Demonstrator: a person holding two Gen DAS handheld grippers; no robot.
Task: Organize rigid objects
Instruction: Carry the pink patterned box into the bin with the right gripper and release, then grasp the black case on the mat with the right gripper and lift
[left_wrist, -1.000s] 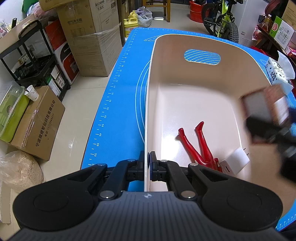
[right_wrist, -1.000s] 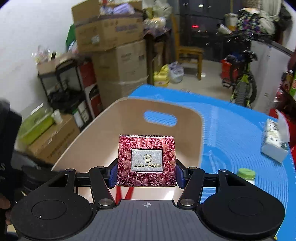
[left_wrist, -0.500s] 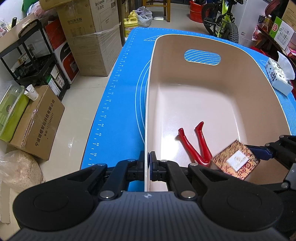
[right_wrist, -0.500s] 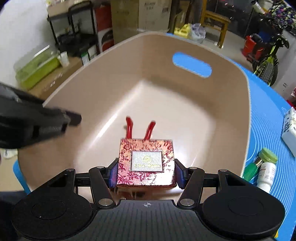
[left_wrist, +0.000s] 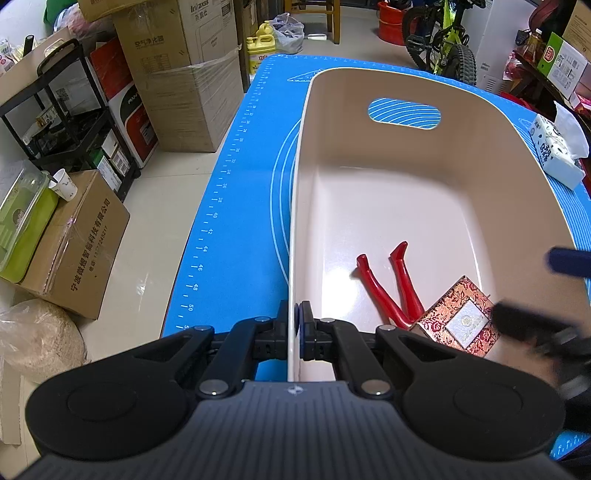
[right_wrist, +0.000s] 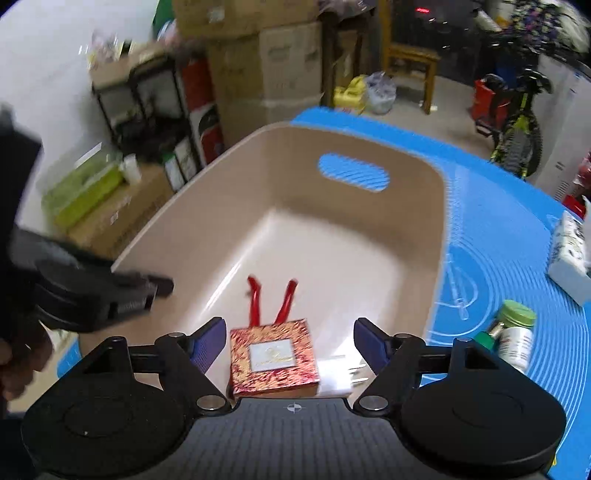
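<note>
Right tool (right_wrist: 290, 343) had let go of the patterned red box (right_wrist: 273, 356). A second back it carried the box clamped above the bin; half a second back it was low inside, still gripping. Now its jaws were spreading, both pads clear of the box sides, the box between them but not pressed. Judged as one more item delivered; the right tool is free to fetch another.

Left tool (left_wrist: 295, 325) clenched on the near rim of the beige bin (left_wrist: 406, 206), one finger inside the wall, one outside, same as throughout. Reads as steadying the bin.

Bin contents:
- red box, lying on the floor at the near end, label up
- red-handled pliers (left_wrist: 388, 288), handles pointing to the far wall, jaw end hidden under the box
- a white flat piece (right_wrist: 340, 376) just beside the box; cannot identify it

Bin stood on the blue mat (left_wrist: 236, 206) covering the table. Outside it, on the mat: green-capped bottle (right_wrist: 515, 332) near the bin's right wall, tissue pack (left_wrist: 554, 151) further off.
</note>
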